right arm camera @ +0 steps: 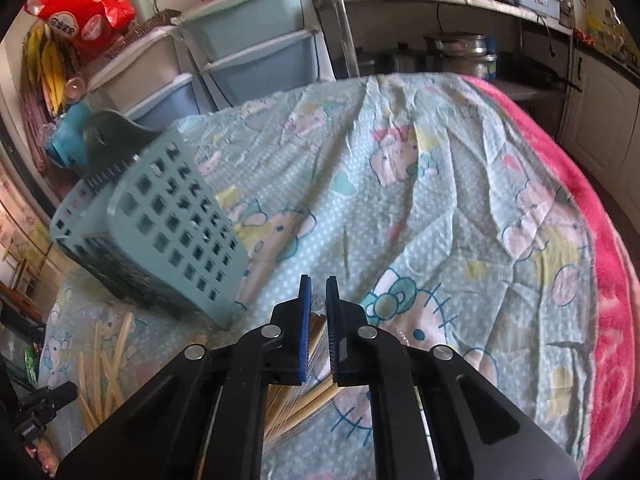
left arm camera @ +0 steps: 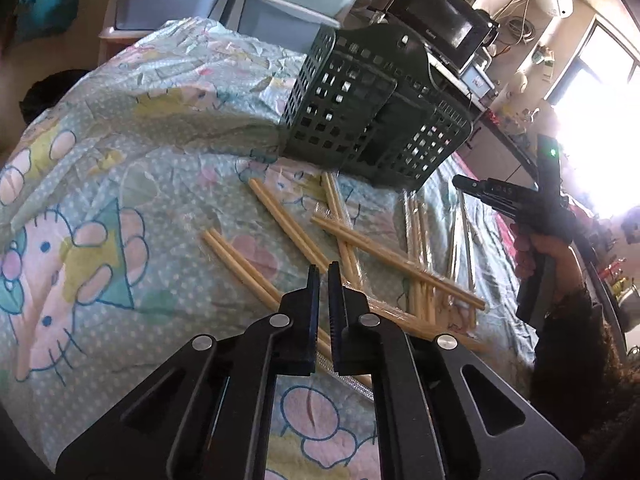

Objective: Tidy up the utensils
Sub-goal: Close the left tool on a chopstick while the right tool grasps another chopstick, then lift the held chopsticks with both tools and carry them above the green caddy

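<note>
The right hand-held gripper (right arm camera: 318,292) is clamped on wrapped chopsticks (right arm camera: 316,332) for lifting; the left hand-held gripper (left arm camera: 323,276) is closed over scattered chopsticks (left arm camera: 372,252). The slotted basket (left arm camera: 360,108) waits at twelve o'clock.

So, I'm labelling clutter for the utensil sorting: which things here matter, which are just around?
Job:
- pale wooden chopsticks, scattered on the cloth
- dark green perforated plastic utensil basket
- clear-wrapped chopstick pack between the right gripper fingers

Around:
- blue plastic drawer units
- black microwave
- red bag
</note>
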A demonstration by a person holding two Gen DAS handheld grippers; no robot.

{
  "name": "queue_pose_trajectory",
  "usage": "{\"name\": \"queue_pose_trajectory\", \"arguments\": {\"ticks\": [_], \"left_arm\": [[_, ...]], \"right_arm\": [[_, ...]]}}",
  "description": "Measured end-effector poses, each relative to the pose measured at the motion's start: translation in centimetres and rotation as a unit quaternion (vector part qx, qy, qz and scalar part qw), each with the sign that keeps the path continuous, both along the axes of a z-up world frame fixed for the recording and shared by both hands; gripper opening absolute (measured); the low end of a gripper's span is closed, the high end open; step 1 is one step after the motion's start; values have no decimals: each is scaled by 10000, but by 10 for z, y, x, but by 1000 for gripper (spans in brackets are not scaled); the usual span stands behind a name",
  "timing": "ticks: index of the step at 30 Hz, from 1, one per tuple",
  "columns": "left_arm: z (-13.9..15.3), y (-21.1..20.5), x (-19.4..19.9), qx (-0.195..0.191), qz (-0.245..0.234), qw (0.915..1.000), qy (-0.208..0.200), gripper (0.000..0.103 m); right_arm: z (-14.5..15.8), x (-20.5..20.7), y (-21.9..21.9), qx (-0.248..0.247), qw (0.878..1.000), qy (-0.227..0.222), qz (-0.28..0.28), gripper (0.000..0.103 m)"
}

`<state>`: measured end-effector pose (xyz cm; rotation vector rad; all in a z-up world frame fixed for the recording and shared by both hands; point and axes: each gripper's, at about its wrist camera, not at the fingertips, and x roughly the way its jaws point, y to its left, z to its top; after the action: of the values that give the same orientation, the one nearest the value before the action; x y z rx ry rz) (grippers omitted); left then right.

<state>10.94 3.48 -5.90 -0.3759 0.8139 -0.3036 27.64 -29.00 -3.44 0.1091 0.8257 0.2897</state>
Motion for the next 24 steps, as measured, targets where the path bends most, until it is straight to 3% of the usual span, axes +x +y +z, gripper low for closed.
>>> {"name": "queue_pose_trajectory", "arguments": {"ticks": [15,24], "left_arm": [[88,-7,0,-25,-283,9943,-1024,1],[130,-29,6,37,-639,9867,-1496,1]], "right_arm": [[99,-69,14,275,9883,-1434,433,4],[137,-95,25,309,9776,-1962,692,3]]}}
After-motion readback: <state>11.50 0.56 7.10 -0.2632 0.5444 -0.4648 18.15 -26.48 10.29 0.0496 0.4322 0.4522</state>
